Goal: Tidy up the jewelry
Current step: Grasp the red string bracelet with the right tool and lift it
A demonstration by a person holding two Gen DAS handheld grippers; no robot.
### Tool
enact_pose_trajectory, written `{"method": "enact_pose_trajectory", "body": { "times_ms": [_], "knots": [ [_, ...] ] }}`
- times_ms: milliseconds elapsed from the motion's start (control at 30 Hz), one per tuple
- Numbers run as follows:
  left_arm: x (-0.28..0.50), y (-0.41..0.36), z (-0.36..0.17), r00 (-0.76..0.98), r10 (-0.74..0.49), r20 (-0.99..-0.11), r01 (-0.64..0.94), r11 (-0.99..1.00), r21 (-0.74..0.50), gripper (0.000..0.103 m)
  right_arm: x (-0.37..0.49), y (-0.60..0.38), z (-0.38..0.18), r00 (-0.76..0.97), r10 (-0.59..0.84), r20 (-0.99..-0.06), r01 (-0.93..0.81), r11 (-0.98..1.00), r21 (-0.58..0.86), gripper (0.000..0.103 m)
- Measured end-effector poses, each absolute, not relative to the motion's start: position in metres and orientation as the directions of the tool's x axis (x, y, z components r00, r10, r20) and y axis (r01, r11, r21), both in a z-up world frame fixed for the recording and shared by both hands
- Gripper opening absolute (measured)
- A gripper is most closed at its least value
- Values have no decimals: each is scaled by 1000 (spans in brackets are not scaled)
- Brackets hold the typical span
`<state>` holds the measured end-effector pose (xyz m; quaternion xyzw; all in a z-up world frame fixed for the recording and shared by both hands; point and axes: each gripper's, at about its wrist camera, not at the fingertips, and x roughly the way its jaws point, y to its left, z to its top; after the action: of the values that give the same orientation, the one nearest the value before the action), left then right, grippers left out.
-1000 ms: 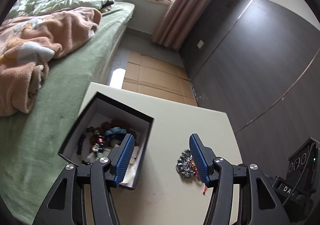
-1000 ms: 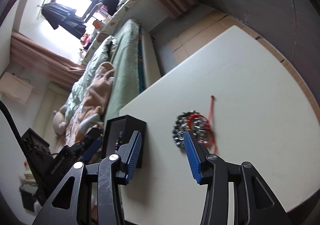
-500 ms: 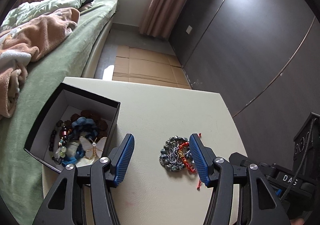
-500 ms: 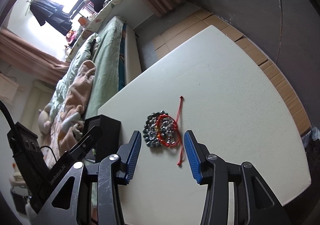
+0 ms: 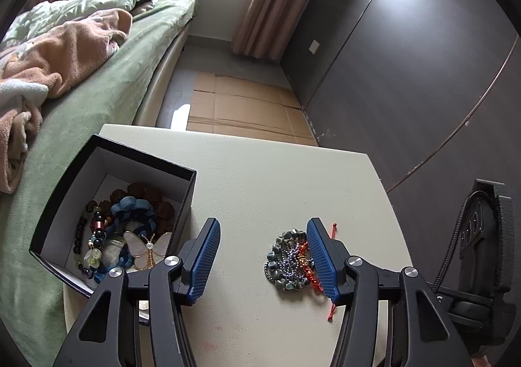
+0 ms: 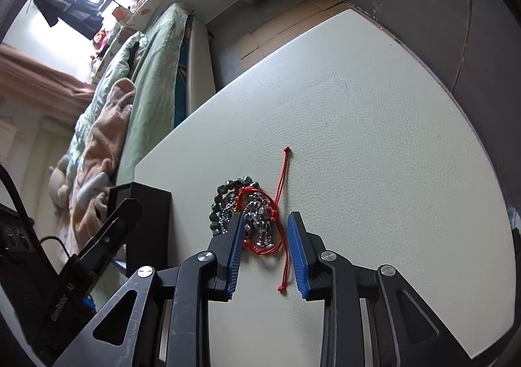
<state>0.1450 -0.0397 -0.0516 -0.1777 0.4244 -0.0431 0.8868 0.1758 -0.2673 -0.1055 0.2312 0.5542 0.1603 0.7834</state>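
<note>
1. My left gripper hangs low with its blue-padded jaws spread wide and nothing between them.
2. My right gripper is open too, its jaws set noticeably narrower, tilted downward.

Left gripper: we have swung it right, off the black box, toward the bracelet pile.
Right gripper: we have closed in; its spread fingers now flank the red cord bracelet.

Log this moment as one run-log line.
left tongs: open, empty | right tongs: open, straddling bracelet pile | box: holds jewelry | pile on table
</note>
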Motion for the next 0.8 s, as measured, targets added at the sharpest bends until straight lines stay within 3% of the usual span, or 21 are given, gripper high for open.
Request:
{"method": "enact_pose_trajectory", "body": {
  "times_ms": [67, 633, 800],
  "knots": [
    [144, -39, -52, 634, -229, -739, -76, 932, -355, 57, 178, -263, -108, 326, 502, -801, 1, 847, 531, 23],
    [130, -22, -43, 645, -232, -728, -91, 923, -375, 57, 178, -243, -110, 364, 359, -859, -64, 930, 362, 13],
    [126, -21, -44, 642, -230, -731, -93, 924, -372, 57, 176, -246, -112, 349, 380, -857, -61, 921, 384, 8]
  ]
}}
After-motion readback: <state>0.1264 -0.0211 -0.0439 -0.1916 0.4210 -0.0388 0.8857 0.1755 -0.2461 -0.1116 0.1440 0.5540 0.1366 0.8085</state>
